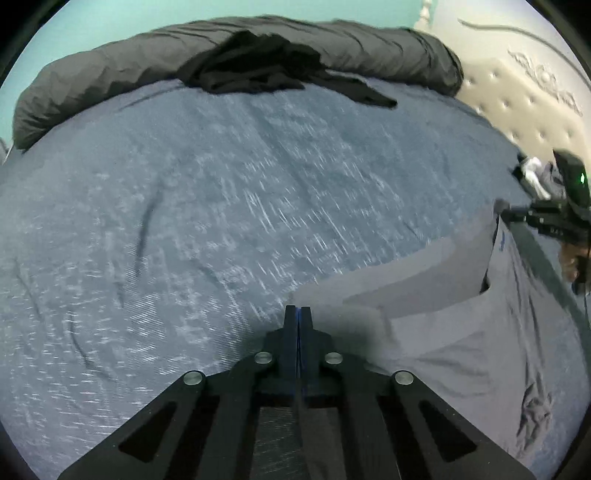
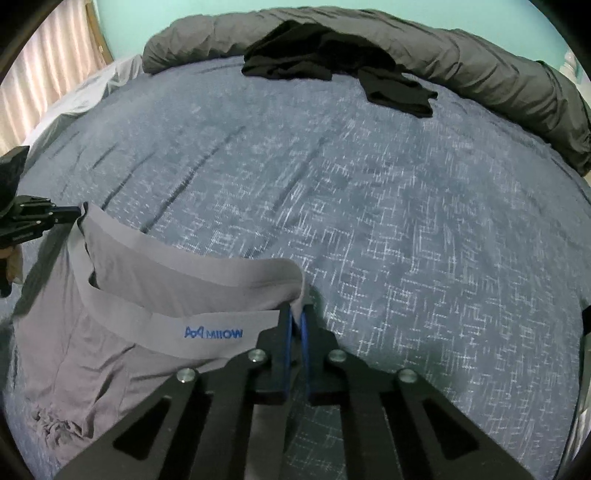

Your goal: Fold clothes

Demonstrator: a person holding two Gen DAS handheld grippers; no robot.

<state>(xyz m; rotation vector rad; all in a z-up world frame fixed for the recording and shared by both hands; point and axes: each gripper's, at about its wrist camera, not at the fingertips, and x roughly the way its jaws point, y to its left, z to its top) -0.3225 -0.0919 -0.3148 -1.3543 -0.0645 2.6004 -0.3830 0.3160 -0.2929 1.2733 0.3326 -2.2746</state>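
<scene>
The left gripper [image 1: 297,314] has its black fingers with blue pads pressed together on one corner of the waistband of a pair of grey stretch-fabric boxer briefs [image 2: 110,332]; in the right wrist view the same gripper shows at the far left edge, its closed tips meeting that corner, with part of the person's hand below it. The briefs hang and drape between the two grippers above a blue-grey woven bedspread [image 2: 369,221], the waistband gaping open along its upper edge and a blue printed logo [image 2: 214,333] showing reversed on its nearer band. The lower part of the garment lies crumpled against the bedspread. To the right, the right gripper [image 2: 297,314] is closed on the other end of the waistband, a fold of grey cloth pinched between its blue pads. Farther back, near the far edge of the bed, a crumpled black garment [image 2: 332,62] lies partly against a long rolled dark grey duvet [image 2: 498,74]. Behind it rises a pale green wall [image 2: 147,18].
</scene>
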